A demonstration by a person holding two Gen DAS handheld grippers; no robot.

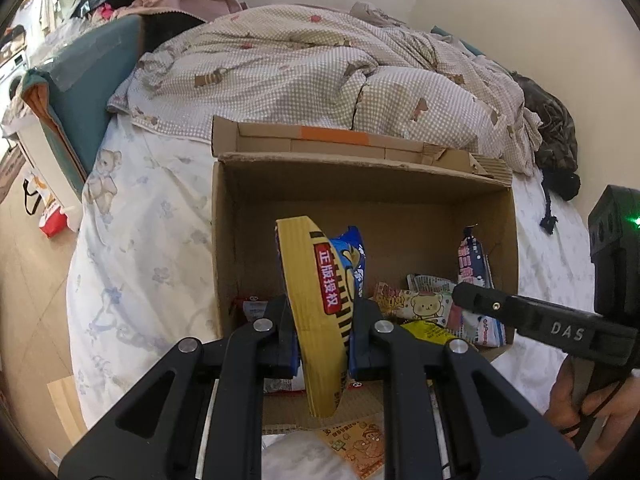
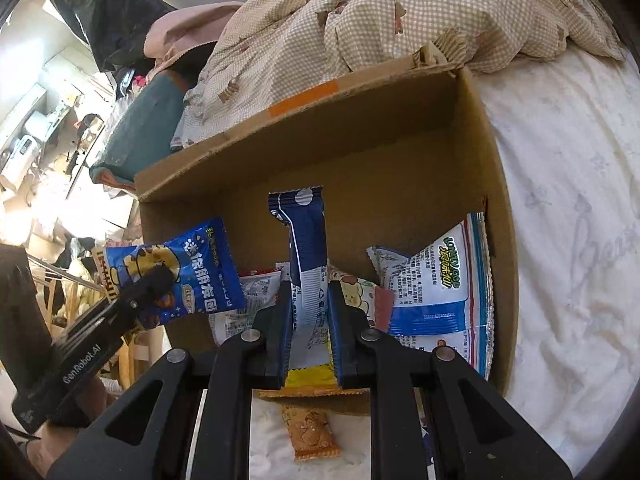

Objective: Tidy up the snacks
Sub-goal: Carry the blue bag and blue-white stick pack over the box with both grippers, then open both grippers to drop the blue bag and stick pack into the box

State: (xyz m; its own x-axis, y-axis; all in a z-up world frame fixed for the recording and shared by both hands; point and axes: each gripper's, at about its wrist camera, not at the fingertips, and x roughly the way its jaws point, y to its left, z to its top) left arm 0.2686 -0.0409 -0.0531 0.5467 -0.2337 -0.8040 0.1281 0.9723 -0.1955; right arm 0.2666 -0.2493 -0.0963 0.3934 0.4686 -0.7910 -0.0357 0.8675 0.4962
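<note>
Left wrist view: your left gripper (image 1: 323,322) is clamped on a yellow and blue snack pack (image 1: 320,300), low centre, over the cardboard box (image 1: 224,216) on the bed (image 1: 132,208). Right wrist view: your right gripper (image 2: 308,334) pinches a navy and white snack bar (image 2: 306,264) mid-frame — above the box's loose snacks (image 2: 440,280).

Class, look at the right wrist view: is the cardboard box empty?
No, the cardboard box already holds several snack packets, such as a large blue-and-white bag.
</note>
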